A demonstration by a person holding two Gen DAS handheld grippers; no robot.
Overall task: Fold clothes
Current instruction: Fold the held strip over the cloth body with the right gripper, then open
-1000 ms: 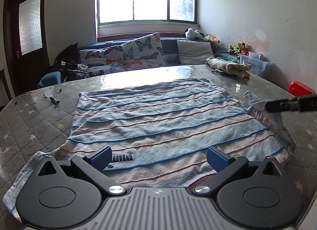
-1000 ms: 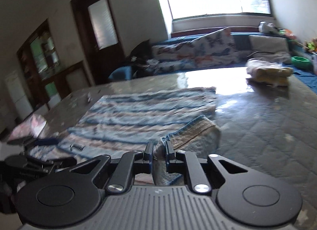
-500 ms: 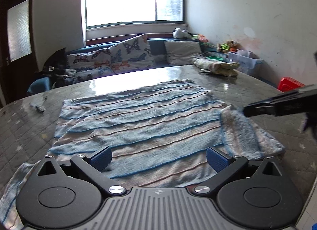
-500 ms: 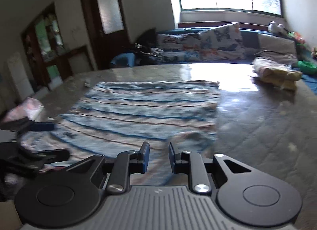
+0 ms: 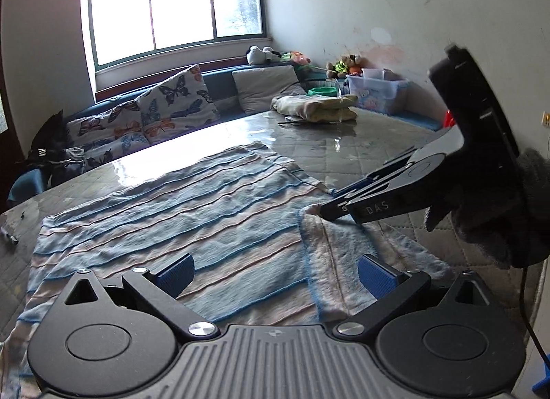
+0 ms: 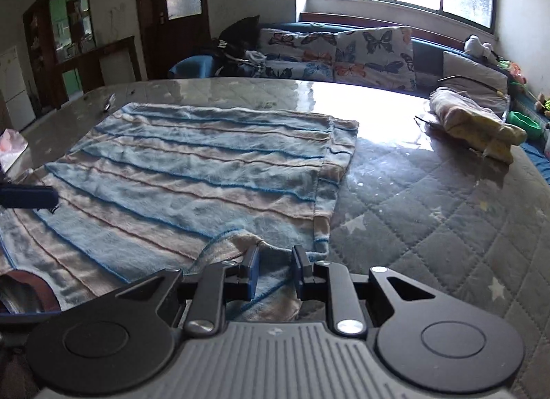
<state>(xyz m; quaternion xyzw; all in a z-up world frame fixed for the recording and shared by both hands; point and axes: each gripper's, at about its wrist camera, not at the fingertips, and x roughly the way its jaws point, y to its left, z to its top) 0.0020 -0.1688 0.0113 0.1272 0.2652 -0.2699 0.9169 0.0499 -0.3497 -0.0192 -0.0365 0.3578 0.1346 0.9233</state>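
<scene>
A blue and beige striped cloth [image 5: 178,213] lies spread on the quilted table [image 5: 350,144]. Its near right corner is folded back over the cloth as a flap [image 5: 340,254]. My left gripper [image 5: 275,270] is open and empty, low over the cloth's near edge. My right gripper [image 5: 321,210] comes in from the right with its tips at the flap's far corner. In the right wrist view the right gripper [image 6: 274,270] stands slightly open over the folded flap [image 6: 237,240], holding nothing, and the cloth [image 6: 192,165] spreads beyond it.
A folded yellow-beige garment [image 5: 316,106] lies at the table's far right, also in the right wrist view [image 6: 474,120]. A small metal item [image 5: 10,237] sits near the far left edge. A sofa with butterfly cushions [image 5: 147,113] runs behind the table.
The right gripper carried the cloth's right corner inward, laid it down as a folded flap, and opened, letting it go. The left gripper stayed open and shifted slightly.
</scene>
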